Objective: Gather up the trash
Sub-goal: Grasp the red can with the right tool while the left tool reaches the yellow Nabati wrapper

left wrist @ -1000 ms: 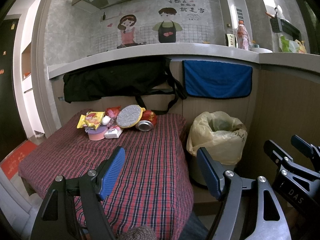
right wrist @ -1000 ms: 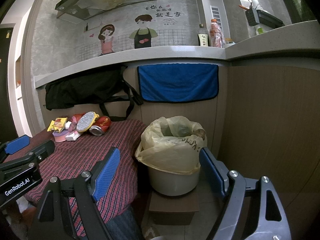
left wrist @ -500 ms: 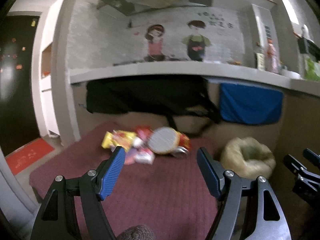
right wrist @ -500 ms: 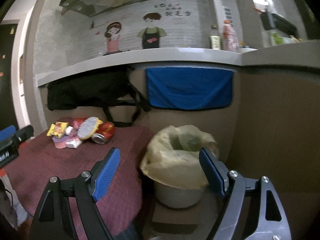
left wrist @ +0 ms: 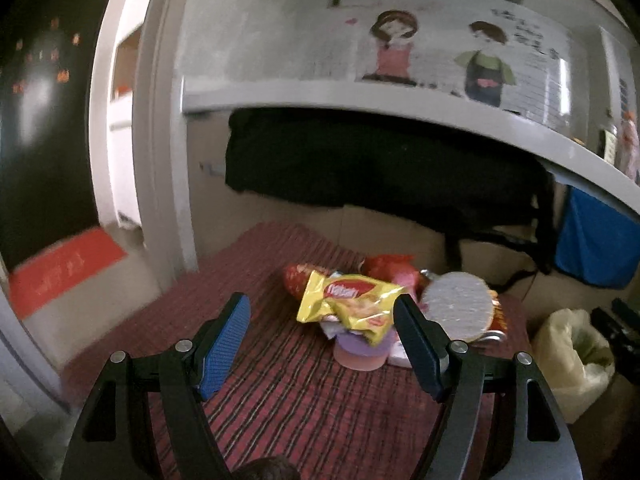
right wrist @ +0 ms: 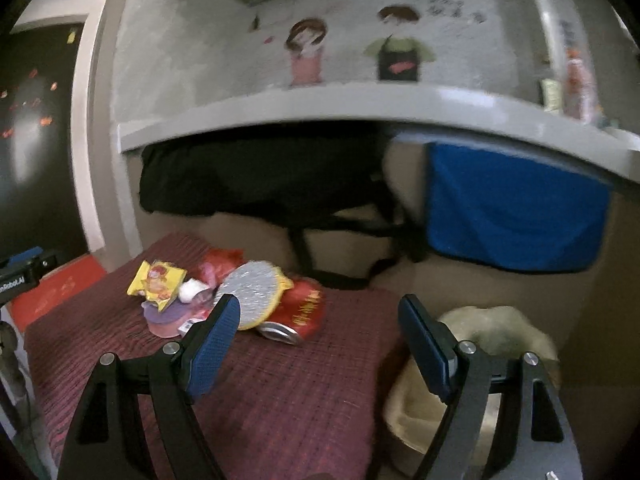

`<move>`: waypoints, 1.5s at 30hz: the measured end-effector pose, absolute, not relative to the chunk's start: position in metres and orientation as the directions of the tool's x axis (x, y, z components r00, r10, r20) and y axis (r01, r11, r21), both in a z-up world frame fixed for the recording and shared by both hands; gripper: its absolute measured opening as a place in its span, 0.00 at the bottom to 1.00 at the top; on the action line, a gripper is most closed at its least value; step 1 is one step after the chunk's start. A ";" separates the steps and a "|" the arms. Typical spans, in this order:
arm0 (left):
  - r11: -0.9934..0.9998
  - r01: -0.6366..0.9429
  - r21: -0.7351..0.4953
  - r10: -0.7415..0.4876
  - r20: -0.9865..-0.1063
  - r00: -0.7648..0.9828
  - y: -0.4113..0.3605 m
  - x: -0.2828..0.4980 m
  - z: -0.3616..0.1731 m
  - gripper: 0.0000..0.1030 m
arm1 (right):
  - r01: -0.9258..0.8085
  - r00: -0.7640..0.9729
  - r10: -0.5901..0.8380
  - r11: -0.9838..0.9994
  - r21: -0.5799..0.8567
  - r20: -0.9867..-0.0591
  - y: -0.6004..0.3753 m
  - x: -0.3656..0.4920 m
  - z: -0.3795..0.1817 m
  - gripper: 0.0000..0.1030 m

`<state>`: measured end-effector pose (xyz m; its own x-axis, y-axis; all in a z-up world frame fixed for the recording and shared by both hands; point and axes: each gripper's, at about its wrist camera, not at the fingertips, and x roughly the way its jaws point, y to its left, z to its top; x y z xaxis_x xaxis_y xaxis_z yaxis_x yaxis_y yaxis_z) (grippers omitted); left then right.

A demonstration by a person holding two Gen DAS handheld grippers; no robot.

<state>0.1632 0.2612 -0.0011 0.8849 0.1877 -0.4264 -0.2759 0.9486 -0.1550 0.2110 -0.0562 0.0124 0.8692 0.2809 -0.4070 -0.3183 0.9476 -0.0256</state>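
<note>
Left wrist view: one heap of trash lies on the red plaid cloth (left wrist: 280, 392), made up of one yellow snack packet (left wrist: 352, 304), one round silver-grey disc (left wrist: 458, 306), one pink and purple cup (left wrist: 362, 352), one red can (left wrist: 498, 322) mostly hidden behind the disc, and red wrappers (left wrist: 386, 266) whose number is unclear. The packet is crinkled and glossy, with a red logo, and lies on top of the cup. One bin with a yellowish bag (left wrist: 572, 354) stands right of the cloth. The left gripper (left wrist: 322, 338) hovers above the cloth just short of the packet, its blue-padded jaws wide apart and holding nothing.

Right wrist view: the same single heap sits on the cloth (right wrist: 280, 384), with the packet (right wrist: 156, 284) at its left, the disc (right wrist: 252, 294) in the middle and the can (right wrist: 298, 312) on its side at the right, its silver end facing forward. The bin (right wrist: 480, 344), blurred, stands right of the cloth. The right gripper (right wrist: 320, 342) is held level between the heap and the bin, jaws spread and empty.
</note>
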 end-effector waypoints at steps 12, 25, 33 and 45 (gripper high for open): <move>0.953 -0.157 -0.258 -0.006 -0.536 0.844 0.290 0.225 -0.055 0.72 | -0.379 0.773 0.305 0.925 -0.018 -0.557 -0.023 0.313 -0.037 0.70; 0.934 -0.171 -0.313 -0.019 -0.522 0.853 0.311 0.231 -0.050 0.72 | -0.344 0.620 0.397 0.913 0.220 -0.677 -0.037 0.426 -0.085 0.69; 0.944 -0.125 -0.306 -0.066 -0.544 0.836 0.298 0.224 -0.061 0.72 | -0.539 0.483 0.519 0.811 0.227 -0.705 0.007 0.374 -0.095 0.45; 0.929 -0.077 -0.362 -0.155 -0.570 0.807 0.279 0.215 -0.078 0.72 | -0.609 0.495 0.550 0.772 0.183 -0.673 0.010 0.297 -0.073 0.38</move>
